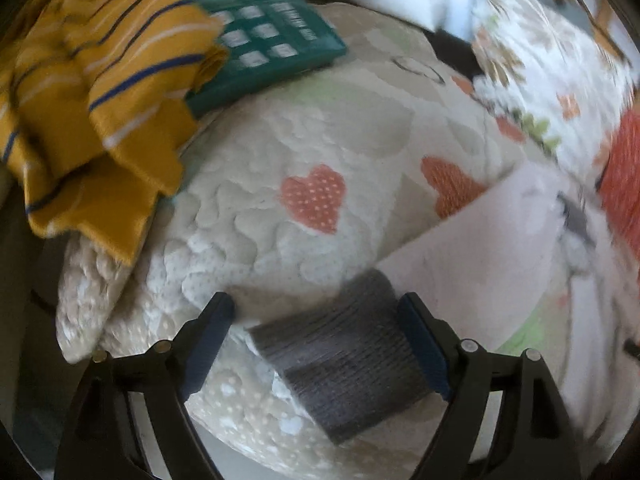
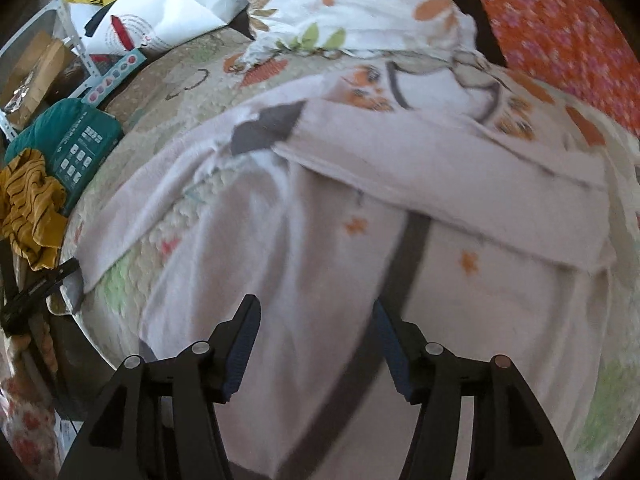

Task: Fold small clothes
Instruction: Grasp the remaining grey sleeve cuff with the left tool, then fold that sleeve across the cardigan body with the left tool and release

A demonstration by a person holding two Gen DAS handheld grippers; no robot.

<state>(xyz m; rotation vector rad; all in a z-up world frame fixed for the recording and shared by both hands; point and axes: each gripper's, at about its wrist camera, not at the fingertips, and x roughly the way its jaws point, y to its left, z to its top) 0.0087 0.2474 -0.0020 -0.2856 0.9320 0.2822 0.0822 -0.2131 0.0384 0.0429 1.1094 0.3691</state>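
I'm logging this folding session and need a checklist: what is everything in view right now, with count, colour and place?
Pale pink garment with grey cuffs: one, spread across the quilt, one sleeve folded over.
Grey ribbed cuff: one, between the left gripper's jaws.
Mustard striped garment: one, crumpled at the quilt's left edge.
Teal packet: one, beside the mustard garment.
Heart-print quilt: one, cream with orange hearts, under everything.
Floral pillow: one, white with orange flowers, far side.
Orange flowered fabric: one, far right.
Left gripper: black, blue pads, open.
Right gripper: black, blue pads, open above the pink garment.
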